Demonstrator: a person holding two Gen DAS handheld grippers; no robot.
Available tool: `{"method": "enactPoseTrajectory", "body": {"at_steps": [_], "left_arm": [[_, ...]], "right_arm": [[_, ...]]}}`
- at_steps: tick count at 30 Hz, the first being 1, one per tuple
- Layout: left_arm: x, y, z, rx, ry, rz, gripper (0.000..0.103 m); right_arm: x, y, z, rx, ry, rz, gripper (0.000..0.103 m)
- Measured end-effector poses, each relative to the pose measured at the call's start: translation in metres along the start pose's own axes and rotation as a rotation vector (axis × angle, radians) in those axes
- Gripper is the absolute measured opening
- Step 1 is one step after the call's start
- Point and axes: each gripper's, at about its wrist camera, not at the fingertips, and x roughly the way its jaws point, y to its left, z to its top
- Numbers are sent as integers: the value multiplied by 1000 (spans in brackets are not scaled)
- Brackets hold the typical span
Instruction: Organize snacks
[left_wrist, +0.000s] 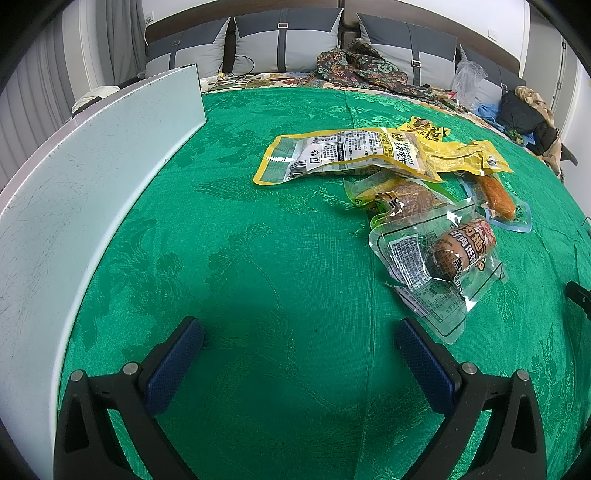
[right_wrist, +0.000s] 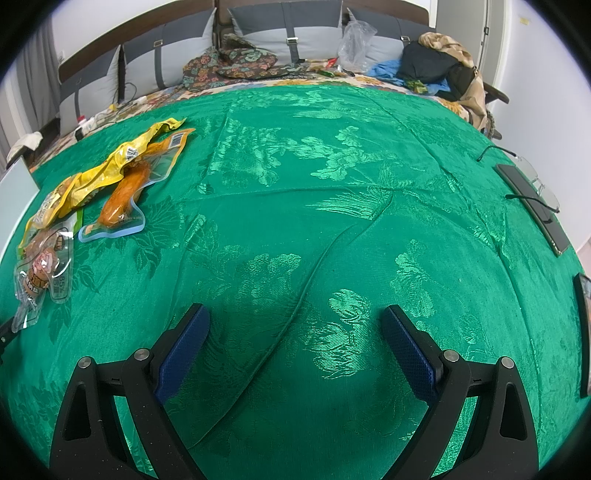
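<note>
Both claws gape, empty: left claw; right claw. Snack packets heaped on green bed cover, right of white box. Judged light, slick, floppy; pinch sausage pouch by flat sealed edge. Only right view shows phone, glasses.

The light was even and bright, giving glare on the green cloth and the clear snack packets. Both views were sharp, with edges strongly curved and corners black.
</note>
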Motion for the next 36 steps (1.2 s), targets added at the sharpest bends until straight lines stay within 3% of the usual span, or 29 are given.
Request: {"method": "enactPoseTrajectory", "body": {"at_steps": [23,26,30,32,34,36], "left_arm": [[2,-1,2,7,5,-7,103],[4,4,7,36,50,-71,103],[-7,22,16,-59,88,-237,102],[-13,18,27,-52,78,-261,98],[-17,-1,46,42,76,-305,98],[-18,-29,59,175,74,-279,95]], "right_arm": [[0,0,0,0,0,0,97],[0,0,0,0,0,0,97],[0,0,0,0,0,0,97],[0,0,0,0,0,0,97],[0,0,0,0,0,-1,97],[0,0,0,0,0,-1,97]]}}
